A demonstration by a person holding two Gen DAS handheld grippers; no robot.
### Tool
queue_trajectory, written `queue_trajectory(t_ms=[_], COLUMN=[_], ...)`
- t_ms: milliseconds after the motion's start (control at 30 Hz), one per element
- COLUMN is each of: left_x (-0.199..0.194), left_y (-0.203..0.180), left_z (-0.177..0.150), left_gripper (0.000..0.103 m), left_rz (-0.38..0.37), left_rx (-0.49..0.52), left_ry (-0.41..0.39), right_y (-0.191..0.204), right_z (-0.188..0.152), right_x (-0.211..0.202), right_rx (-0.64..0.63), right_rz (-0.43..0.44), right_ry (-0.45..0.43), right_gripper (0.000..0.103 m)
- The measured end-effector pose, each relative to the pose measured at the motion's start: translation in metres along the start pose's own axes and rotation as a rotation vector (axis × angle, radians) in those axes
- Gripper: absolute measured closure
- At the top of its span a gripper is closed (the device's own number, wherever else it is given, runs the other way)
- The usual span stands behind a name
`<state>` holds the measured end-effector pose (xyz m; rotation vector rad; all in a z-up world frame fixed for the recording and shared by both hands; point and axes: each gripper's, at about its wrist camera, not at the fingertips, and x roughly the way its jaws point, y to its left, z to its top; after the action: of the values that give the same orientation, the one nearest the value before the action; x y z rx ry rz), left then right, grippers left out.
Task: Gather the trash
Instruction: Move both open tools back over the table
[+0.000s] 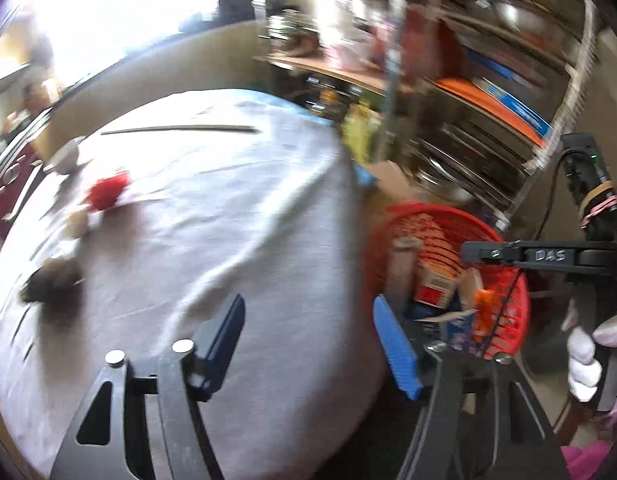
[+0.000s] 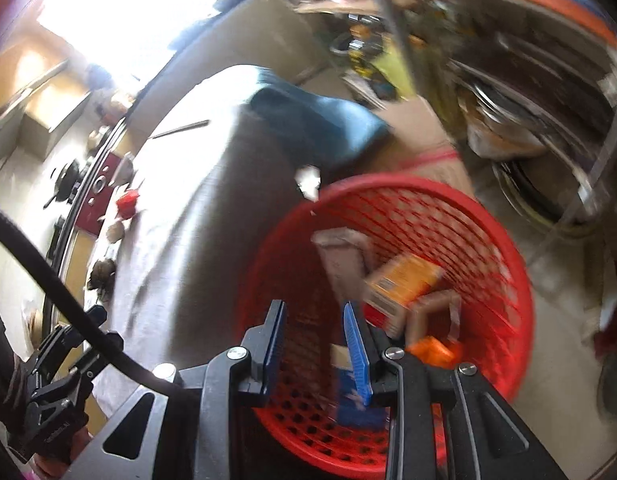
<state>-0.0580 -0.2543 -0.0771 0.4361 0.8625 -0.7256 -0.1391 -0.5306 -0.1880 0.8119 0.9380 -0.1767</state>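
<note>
A red mesh basket [image 1: 412, 210] [image 2: 388, 184] stands on the floor beside the table and holds an orange box [image 2: 404, 280] and other cartons. On the white-clothed table [image 1: 228, 220] lie a red crumpled scrap [image 1: 108, 192], a beige lump [image 1: 78, 222] and a dark lump [image 1: 52, 284]. My left gripper [image 1: 308, 300] hangs open over the table's edge with nothing between its fingers. My right gripper [image 2: 313, 305] is above the basket's mouth, jaws drawn close together and empty. A white scrap [image 2: 308, 184] shows blurred at the basket's far rim.
A thin stick [image 1: 180, 130] lies across the far side of the table, with a white crumple [image 1: 66, 158] near it. Metal shelving [image 1: 488, 120] crammed with goods stands behind the basket. A blue cloth [image 2: 320, 120] hangs off the table corner. A gloved hand [image 1: 584, 356] grips the right tool.
</note>
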Motion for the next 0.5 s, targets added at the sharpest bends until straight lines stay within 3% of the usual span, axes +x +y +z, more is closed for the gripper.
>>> queue_trajectory(t_ms=[267,500], left_x=[-0.033,-0.051], left_y=[0.084,0.144], left_z=[-0.038,-0.083], left_gripper=[0.033,0.032], left_rz=[0.18,0.316], left_rx=[-0.182,-0.306], left_ry=[-0.054,-0.038], right_y=[0.109,0.203], right_z=[0.015,-0.003], right_x=[0.017,0.047], right_rx=[-0.226,-0.417], right_rz=[0.107,0.188], right_ry=[-0.027,0.034], right_gripper=[0.07,0.069])
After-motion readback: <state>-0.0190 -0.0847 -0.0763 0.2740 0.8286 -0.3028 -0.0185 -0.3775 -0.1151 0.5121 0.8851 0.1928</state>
